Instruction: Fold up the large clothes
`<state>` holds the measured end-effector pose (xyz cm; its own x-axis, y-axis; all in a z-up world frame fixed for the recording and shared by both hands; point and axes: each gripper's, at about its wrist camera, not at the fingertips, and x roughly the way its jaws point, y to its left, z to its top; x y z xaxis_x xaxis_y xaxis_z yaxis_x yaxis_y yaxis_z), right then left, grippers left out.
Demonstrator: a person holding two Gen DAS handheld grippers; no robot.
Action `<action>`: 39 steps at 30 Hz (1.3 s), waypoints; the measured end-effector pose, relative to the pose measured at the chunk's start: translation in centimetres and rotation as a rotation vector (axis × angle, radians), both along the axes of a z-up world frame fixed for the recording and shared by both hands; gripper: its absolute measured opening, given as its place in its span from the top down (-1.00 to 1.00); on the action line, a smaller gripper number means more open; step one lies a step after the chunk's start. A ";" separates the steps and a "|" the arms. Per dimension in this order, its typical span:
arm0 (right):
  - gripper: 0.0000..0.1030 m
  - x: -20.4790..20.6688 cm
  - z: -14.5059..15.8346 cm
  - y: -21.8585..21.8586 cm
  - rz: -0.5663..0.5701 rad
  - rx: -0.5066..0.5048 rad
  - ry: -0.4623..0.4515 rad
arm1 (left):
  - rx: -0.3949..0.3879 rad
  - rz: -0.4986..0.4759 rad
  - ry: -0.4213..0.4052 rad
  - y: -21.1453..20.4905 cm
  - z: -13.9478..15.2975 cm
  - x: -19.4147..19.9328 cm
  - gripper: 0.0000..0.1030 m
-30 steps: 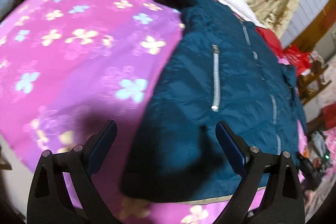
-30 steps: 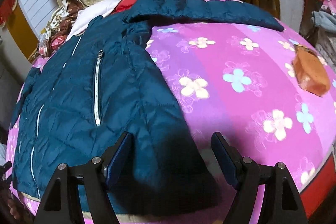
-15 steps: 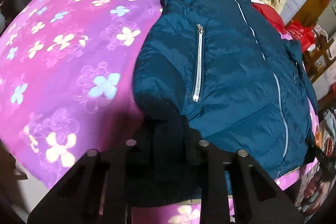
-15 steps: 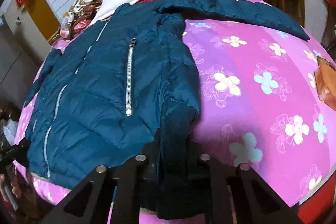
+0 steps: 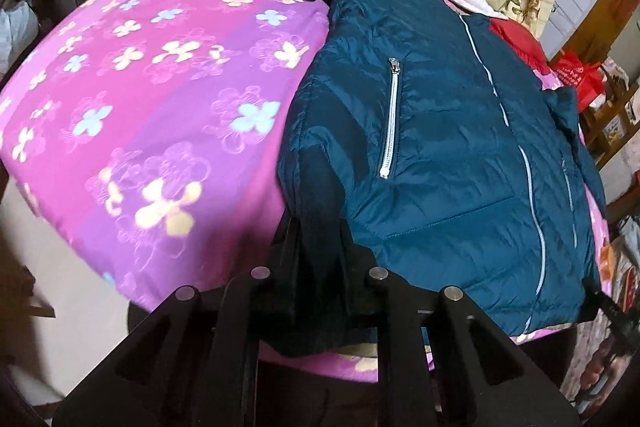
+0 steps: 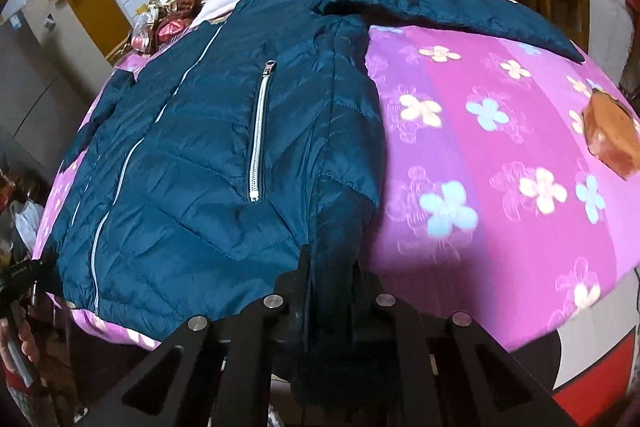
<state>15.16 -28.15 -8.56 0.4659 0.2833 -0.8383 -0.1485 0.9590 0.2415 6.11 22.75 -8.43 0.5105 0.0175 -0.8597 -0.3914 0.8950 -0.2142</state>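
Pinching the teal jacket's (image 5: 432, 147) hem corners, the left gripper (image 5: 318, 251) and right gripper (image 6: 330, 279) each clamp fabric, a pink floral bedspread (image 5: 160, 87) ahead.

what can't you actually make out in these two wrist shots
- Left wrist view: the left gripper pads, buried in the jacket hem fold they clamp.
- Right wrist view: the right gripper pads, likewise covered by jacket fabric.
- Right wrist view: the brown object on the bedspread, blurred and cut by the edge; unidentifiable.
- Both views: the jacket's underside and the hem beneath the grippers.
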 end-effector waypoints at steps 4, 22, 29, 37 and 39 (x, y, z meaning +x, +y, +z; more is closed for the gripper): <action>0.76 -0.1 0.0 -0.2 -0.001 -0.001 0.007 | 0.050 -0.001 0.000 -0.6 0.0 -1.1 0.72; 0.00 1.8 7.9 4.4 0.047 0.005 -0.213 | 0.001 0.201 -0.195 7.2 7.5 -2.0 -0.34; 0.00 7.1 6.4 13.4 0.187 -0.007 -0.229 | -0.035 0.284 -0.262 13.1 8.8 3.4 -0.34; 0.00 12.5 4.2 20.3 0.265 0.025 -0.250 | -0.327 0.337 -0.293 23.0 5.5 11.1 -0.34; 0.00 13.6 3.6 21.1 0.267 0.048 -0.239 | -0.383 0.357 -0.295 24.8 4.3 12.5 -0.34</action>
<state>28.76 -7.09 -4.97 0.5510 0.4580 -0.6976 -0.4502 0.8670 0.2136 18.58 47.57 -4.08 0.7484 -0.0511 -0.6613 -0.5285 0.5565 -0.6411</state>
